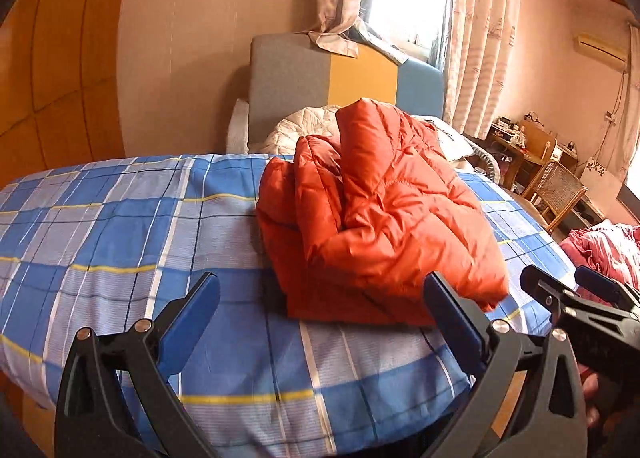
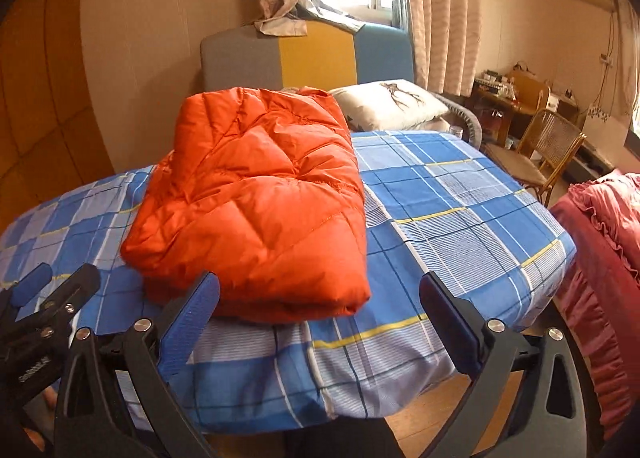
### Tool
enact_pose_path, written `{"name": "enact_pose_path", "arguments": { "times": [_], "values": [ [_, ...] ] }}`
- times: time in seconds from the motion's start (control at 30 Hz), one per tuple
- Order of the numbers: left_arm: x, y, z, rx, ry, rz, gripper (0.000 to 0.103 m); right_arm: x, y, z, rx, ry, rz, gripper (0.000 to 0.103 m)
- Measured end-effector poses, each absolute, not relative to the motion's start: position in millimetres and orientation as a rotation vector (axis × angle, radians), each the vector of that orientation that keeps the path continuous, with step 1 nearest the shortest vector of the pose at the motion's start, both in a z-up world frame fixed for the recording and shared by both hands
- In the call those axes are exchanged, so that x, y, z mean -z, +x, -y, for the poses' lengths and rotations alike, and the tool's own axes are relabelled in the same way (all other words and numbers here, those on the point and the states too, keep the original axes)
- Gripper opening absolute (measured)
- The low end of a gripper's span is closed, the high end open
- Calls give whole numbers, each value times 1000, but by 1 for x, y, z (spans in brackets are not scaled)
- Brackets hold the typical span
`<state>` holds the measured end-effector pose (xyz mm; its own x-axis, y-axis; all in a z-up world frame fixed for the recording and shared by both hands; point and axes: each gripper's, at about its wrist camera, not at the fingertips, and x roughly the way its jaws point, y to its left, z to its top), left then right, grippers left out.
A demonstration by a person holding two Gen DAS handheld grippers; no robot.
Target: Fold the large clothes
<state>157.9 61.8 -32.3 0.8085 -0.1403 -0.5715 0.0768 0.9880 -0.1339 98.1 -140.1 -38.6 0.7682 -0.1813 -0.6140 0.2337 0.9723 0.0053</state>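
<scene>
An orange puffer jacket (image 1: 376, 214) lies folded in a thick bundle on the blue checked bedsheet (image 1: 120, 234), near the bed's front edge. My left gripper (image 1: 320, 298) stands open in front of it, blue pads wide apart, nothing between them. In the left wrist view the right gripper (image 1: 568, 286) shows at the right edge, just past the jacket's corner. From the right wrist the jacket (image 2: 256, 198) sits left of centre, and my right gripper (image 2: 320, 298) is open and empty before its near edge. The left gripper (image 2: 52, 282) shows at the lower left.
A grey, yellow and blue headboard (image 2: 304, 54) stands behind the bed with a pillow (image 2: 392, 102) and a white quilt (image 1: 296, 126). A wicker chair (image 2: 552, 150) and cluttered desk (image 2: 508, 90) are at the right. A pink ruffled bedspread (image 2: 600, 258) lies at the right edge.
</scene>
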Motion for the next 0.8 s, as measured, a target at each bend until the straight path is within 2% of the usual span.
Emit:
{"name": "enact_pose_path", "arguments": {
  "times": [0.8],
  "values": [
    [26,97,-64,3,-57,-531,101,42,48,129,302,55,-614,100]
  ]
}}
